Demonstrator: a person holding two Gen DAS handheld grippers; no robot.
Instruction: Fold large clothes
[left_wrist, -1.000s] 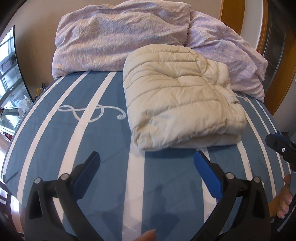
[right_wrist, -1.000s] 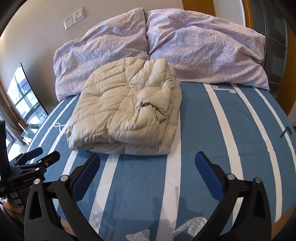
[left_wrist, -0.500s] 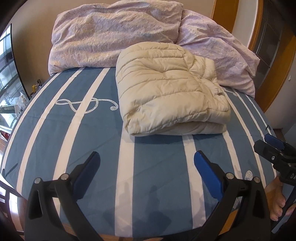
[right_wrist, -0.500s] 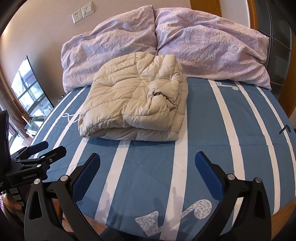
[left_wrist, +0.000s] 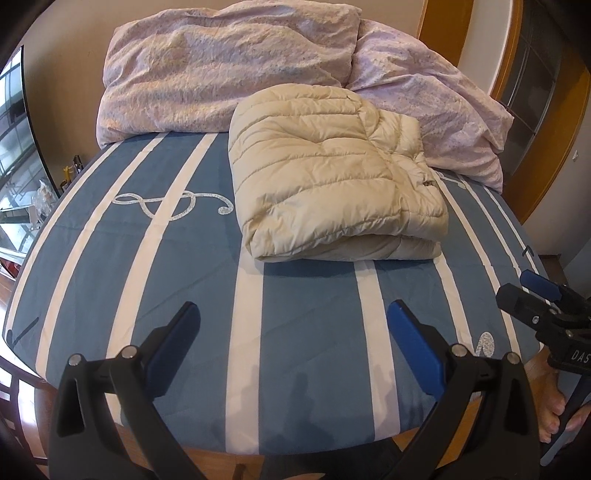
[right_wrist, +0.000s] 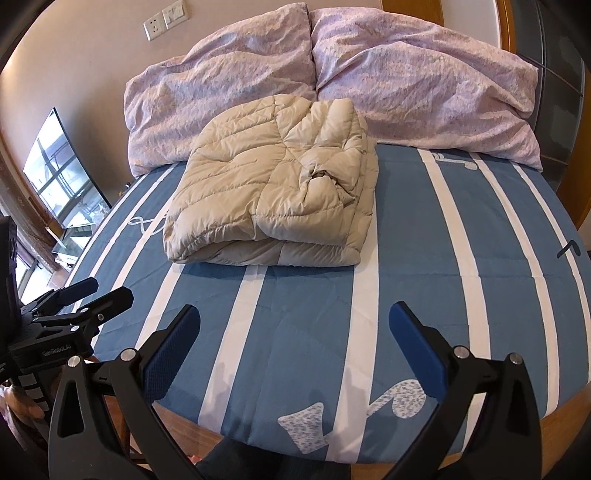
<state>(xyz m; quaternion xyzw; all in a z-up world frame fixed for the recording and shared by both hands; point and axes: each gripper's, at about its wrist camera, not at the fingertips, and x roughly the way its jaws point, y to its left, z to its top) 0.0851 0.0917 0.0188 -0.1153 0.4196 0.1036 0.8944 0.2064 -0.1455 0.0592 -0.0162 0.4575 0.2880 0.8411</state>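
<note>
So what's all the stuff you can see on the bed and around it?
jacket: 1, cream, puffy, folded, on the bed in front of the pillows
pillows: 2, lilac, side by side at the head of the bed
bed cover: 1, blue with white stripes and music notes
wall sockets: 2, white, above the pillows
window: 1, left of the bed
left gripper: 1, black with blue pads, open, empty
right gripper: 1, same colours, open, empty
</note>
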